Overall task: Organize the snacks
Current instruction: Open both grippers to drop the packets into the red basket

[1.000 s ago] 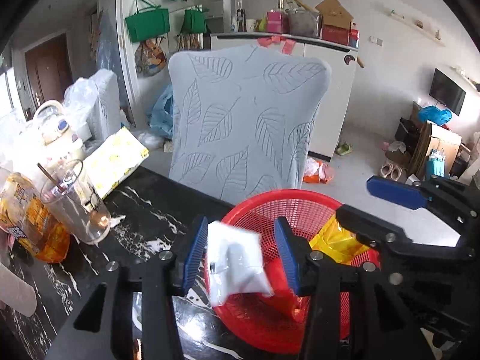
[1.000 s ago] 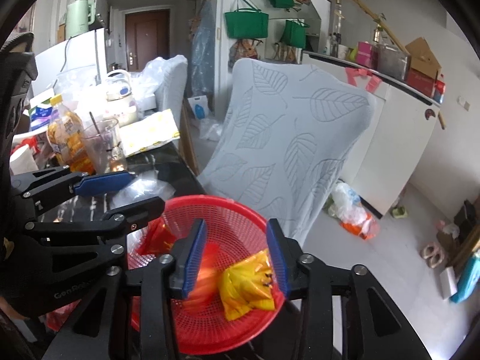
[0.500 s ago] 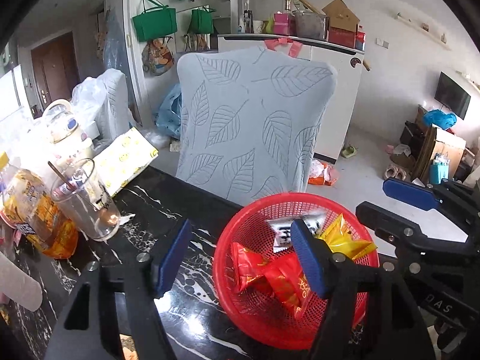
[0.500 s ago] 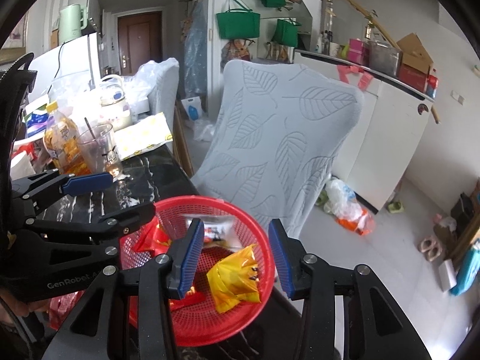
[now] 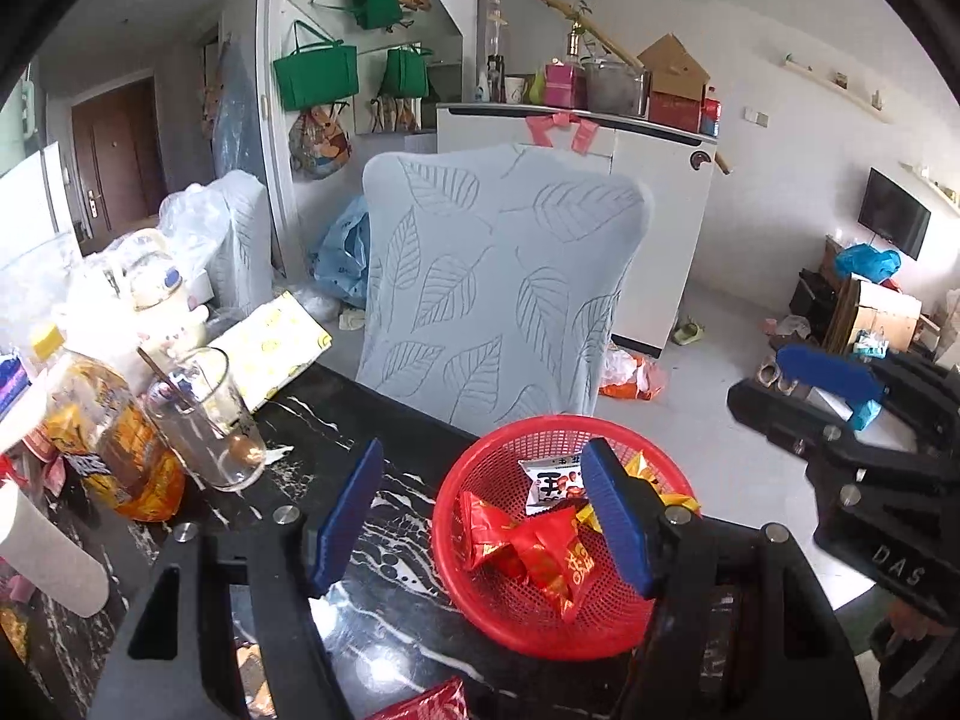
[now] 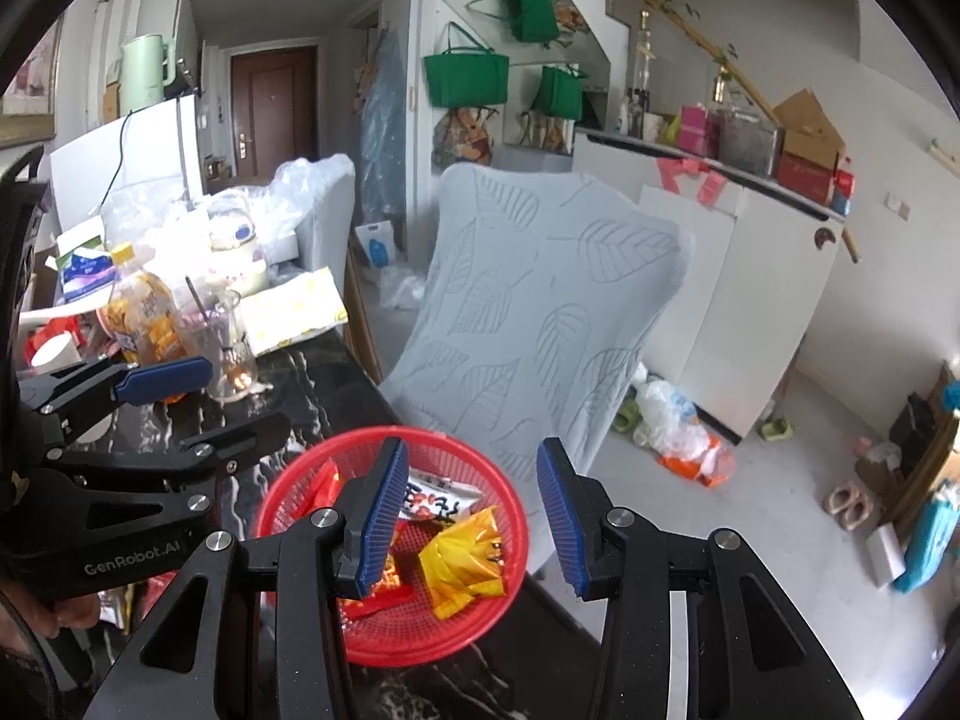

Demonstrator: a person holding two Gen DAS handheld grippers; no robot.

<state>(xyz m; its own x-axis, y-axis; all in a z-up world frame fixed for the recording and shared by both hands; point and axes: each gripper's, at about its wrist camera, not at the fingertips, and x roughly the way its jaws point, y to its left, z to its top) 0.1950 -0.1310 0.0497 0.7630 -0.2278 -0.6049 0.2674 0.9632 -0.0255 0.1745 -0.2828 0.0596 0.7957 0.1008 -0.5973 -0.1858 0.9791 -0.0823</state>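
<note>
Three snack packets lie inside the red basket (image 5: 480, 588), which sits on the black marble table (image 5: 384, 546) at its edge, just in front of the leaf-patterned chair (image 5: 498, 276).

Packet positions, left wrist view:
- White packet (image 5: 549, 483) — at the far side of the basket, lying flat, its long axis running roughly left to right across the mesh.
- Red packet (image 5: 528, 546) — in the middle and near side, crumpled, its long axis slanting from far left to near right.
- Yellow packet (image 5: 645, 468) — at the right side, mostly hidden behind my right-hand finger pad; I cannot tell its axis from this view.

Right wrist view: the yellow packet (image 6: 465, 558) lies on the near right of the basket (image 6: 420, 642), tilted, with its long axis running near to far; the white packet (image 6: 435, 501) lies beyond it.

My left gripper (image 5: 483, 519) hovers above the near rim of the basket with its blue pads spread wide and nothing between them. My right gripper (image 6: 474, 513) is likewise released, pads apart, empty, poised over the basket.

Left of the basket on the table stand a drinking glass (image 5: 204, 414) with a spoon in it and an orange drink bottle (image 5: 108, 444), side by side, well apart from the basket.
</note>
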